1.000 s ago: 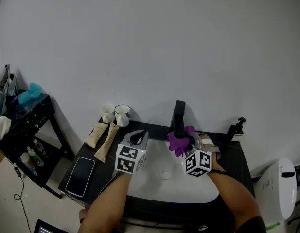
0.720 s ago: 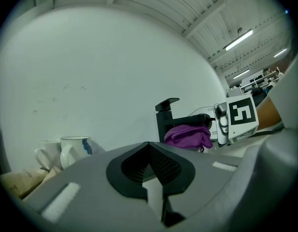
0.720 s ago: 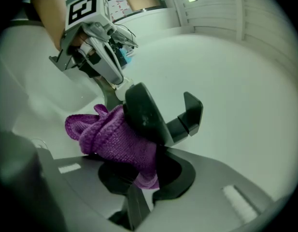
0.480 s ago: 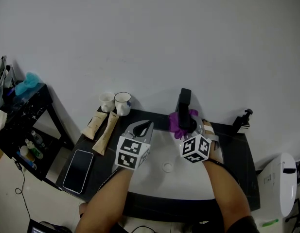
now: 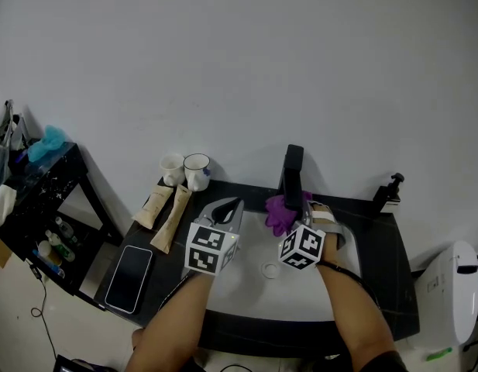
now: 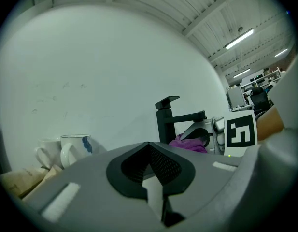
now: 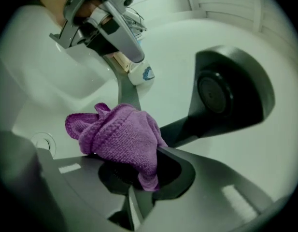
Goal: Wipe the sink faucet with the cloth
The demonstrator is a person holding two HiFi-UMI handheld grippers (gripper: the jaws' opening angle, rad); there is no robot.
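A black faucet stands at the back of the white sink. My right gripper is shut on a bunched purple cloth, which sits against the faucet's lower front, under the spout. In the right gripper view the cloth bulges out of the gripper, with the faucet just behind it. My left gripper hovers over the sink's left side, shut and empty. From the left gripper view, the gripper points toward the faucet and cloth.
Two white mugs stand at the back left of the dark counter, with two beige tubes and a phone nearer. A soap dispenser stands at the right. A cluttered black shelf stands far left.
My right gripper rose with the cloth against the faucet's column, then came back down under the spout. The left gripper has stayed nearly still.
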